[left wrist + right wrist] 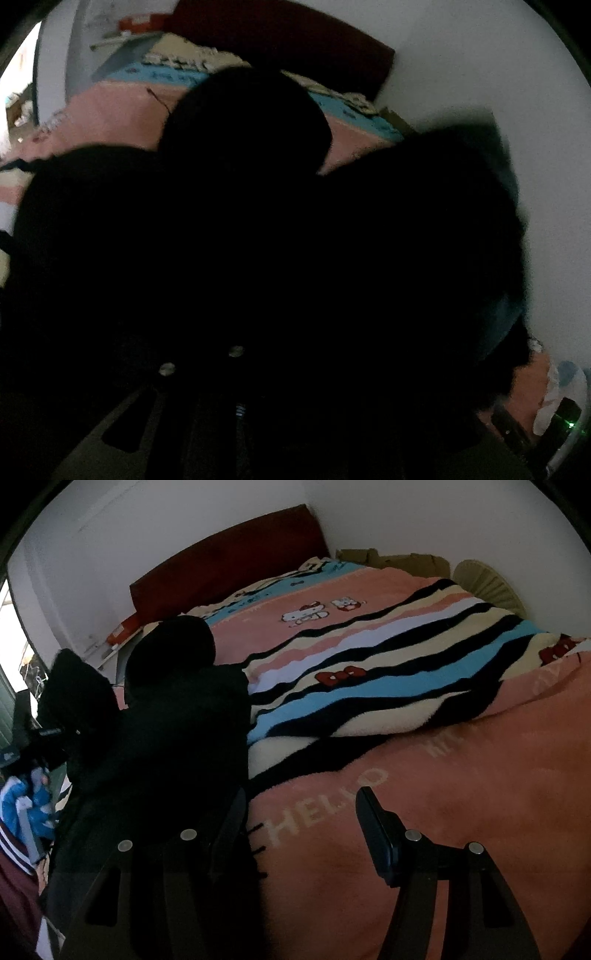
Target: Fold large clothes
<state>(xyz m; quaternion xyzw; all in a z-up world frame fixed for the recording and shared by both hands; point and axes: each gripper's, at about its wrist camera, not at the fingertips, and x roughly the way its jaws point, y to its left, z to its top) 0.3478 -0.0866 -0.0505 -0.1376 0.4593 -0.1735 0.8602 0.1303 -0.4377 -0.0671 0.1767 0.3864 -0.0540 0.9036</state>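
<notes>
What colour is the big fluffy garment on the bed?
Black garment, clearest in the right wrist view.

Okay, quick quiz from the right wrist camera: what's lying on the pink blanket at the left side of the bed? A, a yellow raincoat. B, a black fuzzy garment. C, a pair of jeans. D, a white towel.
B: a black fuzzy garment is heaped on the left part of the pink blanket, beside the striped blanket; no towel, raincoat or jeans show there.
</notes>
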